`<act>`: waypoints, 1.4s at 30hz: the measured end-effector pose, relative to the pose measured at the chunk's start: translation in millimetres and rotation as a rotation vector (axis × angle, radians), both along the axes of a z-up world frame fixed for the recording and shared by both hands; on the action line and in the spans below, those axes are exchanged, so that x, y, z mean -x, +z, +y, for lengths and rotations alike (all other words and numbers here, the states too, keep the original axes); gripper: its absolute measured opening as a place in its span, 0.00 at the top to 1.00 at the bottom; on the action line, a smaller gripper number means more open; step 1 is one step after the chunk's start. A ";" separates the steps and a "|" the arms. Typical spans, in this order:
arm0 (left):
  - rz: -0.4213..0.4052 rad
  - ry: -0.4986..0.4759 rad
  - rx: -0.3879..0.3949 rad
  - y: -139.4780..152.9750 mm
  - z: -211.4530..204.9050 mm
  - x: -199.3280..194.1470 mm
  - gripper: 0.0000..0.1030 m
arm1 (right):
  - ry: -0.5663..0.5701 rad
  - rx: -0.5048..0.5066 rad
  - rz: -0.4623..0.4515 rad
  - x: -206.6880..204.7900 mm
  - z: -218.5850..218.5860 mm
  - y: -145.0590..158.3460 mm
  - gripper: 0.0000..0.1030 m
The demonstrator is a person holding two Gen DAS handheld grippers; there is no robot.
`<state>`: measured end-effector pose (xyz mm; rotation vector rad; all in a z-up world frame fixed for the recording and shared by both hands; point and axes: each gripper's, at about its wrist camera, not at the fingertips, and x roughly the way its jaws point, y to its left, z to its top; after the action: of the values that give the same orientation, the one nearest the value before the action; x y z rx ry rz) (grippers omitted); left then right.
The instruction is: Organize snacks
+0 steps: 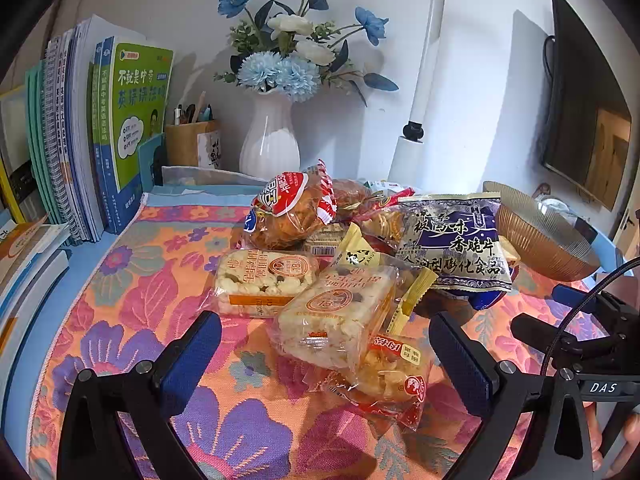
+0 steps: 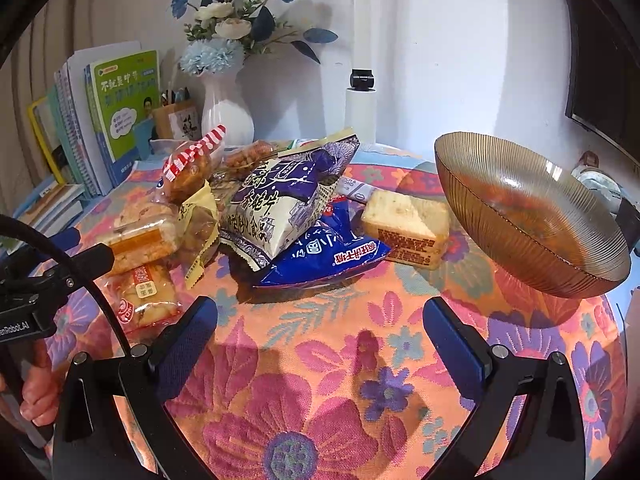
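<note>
A heap of wrapped snacks lies on the floral cloth (image 1: 132,300). In the left wrist view my left gripper (image 1: 324,360) stands open around a clear-wrapped puffed-rice cake (image 1: 336,316) and a small orange-red snack pack (image 1: 394,376), its fingers apart from both. Behind them lie a second rice cake (image 1: 260,284), a red-labelled bread bun (image 1: 290,212) and a purple-and-white crisp bag (image 1: 452,244). In the right wrist view my right gripper (image 2: 320,344) is open over bare cloth, in front of a blue snack bag (image 2: 324,254) and a tan wrapped cake (image 2: 406,228). A ribbed amber glass bowl (image 2: 484,216) sits to the right.
At the back stand a white vase (image 1: 270,140) of blue flowers, a wooden pen holder (image 1: 192,142), a row of upright books (image 1: 100,132) and a white lamp post (image 1: 416,108). A dark monitor (image 1: 584,108) hangs at the right. Flat books (image 1: 28,256) lie left of the cloth.
</note>
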<state>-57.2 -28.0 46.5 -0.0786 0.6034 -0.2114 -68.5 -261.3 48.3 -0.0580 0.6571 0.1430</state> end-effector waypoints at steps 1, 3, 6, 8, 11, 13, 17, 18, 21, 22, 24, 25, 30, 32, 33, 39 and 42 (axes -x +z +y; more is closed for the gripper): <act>0.000 0.000 0.000 0.0 0.0 0.1 0.00 | 0.000 0.000 0.000 0.1 0.0 0.0 0.00; 0.000 0.000 -0.001 -0.1 -0.1 0.3 0.00 | 0.003 0.001 0.001 -0.8 -0.6 -0.4 0.00; 0.000 0.000 -0.002 -0.1 -0.1 0.2 0.00 | 0.002 0.003 0.000 -1.2 -0.6 -0.4 0.00; 0.000 0.000 -0.002 0.0 0.0 0.1 0.00 | 0.001 0.005 0.000 -1.4 -0.4 -0.7 0.00; 0.000 0.000 -0.001 0.2 0.1 -0.2 0.00 | 0.000 0.006 -0.001 -1.3 -0.3 -0.9 0.00; 0.000 0.001 -0.001 0.2 0.1 -0.3 0.00 | 0.001 0.006 -0.001 -1.5 -0.3 -0.7 0.00; 0.006 0.021 -0.020 -0.6 -0.3 -1.3 0.00 | 0.002 0.005 -0.001 -1.2 -0.2 -0.6 0.00; 0.008 0.024 -0.024 -0.8 -0.3 -1.3 0.00 | 0.002 0.005 -0.001 -1.3 -0.2 -0.4 0.00; 0.012 0.042 -0.040 -1.1 -0.1 -1.8 0.00 | 0.004 0.004 -0.001 -1.7 -0.3 -0.5 0.00; 0.014 0.048 -0.045 -1.3 0.1 -2.2 0.00 | 0.004 0.005 -0.001 -1.8 -0.1 -0.7 0.00; 0.018 0.055 -0.051 -1.6 0.1 -2.9 0.00 | 0.003 0.008 0.001 -1.5 0.1 -0.9 0.00; 0.021 0.060 -0.054 -1.8 0.3 -3.4 0.00 | 0.003 0.012 0.002 -1.7 0.7 -1.3 0.00; 0.025 0.065 -0.053 -1.7 2.1 -3.6 0.00 | 0.001 0.033 0.003 -2.2 3.5 -1.8 0.00; 0.026 0.068 -0.055 -1.8 1.8 -3.9 0.00 | 0.000 0.039 0.004 -2.4 4.0 -2.1 0.00; 0.026 0.070 -0.057 -1.7 1.5 -3.7 0.00 | 0.000 0.042 0.004 -2.6 4.1 -2.3 0.00; 0.023 0.070 -0.058 -0.9 0.8 -3.1 0.00 | -0.001 0.054 0.009 -3.8 6.6 -2.9 0.00; 0.023 0.069 -0.056 -0.9 0.3 -3.3 0.00 | 0.000 0.065 0.010 -4.2 7.9 -3.5 0.00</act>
<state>-53.9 -27.7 45.6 -0.0474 0.6281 -0.1270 -64.3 -253.5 44.8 -0.1200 0.6717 0.1223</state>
